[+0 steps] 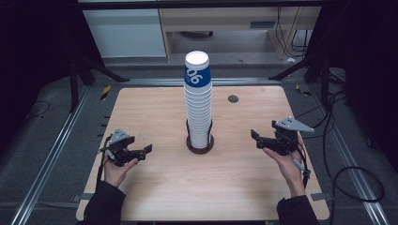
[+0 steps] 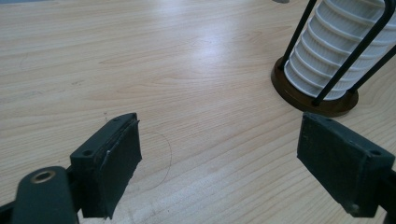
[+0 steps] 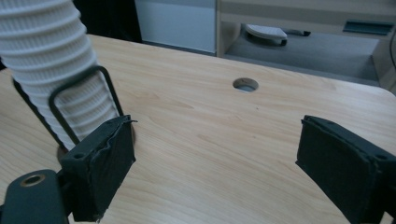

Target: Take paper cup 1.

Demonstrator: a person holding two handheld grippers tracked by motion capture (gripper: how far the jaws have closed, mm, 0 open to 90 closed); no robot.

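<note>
Two forearms in dark sleeves come in from the bottom edge of the high view, each hand holding a pair of black tongs over a pale wooden worktop [image 1: 155,187]. On the person's left, the left tongs [image 1: 149,149] sit near the worktop's left edge, pointing toward the middle. Their jaws stand wide apart and hold nothing; bare wood shows between them in the left gripper view [image 2: 219,163]. On the other side, the right tongs [image 1: 254,136] point inward from near the right edge, with a grey three-cornered plate on top. Their jaws are also spread wide with nothing between them [image 3: 215,172].

Between the two, at the centre of the worktop, stands a tall stack of white paper cups [image 1: 198,101], upright. The top cup carries a blue band with white digits. The stack rests in a holder [image 1: 201,145] with a dark round base and thin black wire uprights that hug its lowest cups. Both tongs are well apart from the stack.

A small round hole [image 1: 233,99] sits in the worktop behind and to the right of the cups.
</note>
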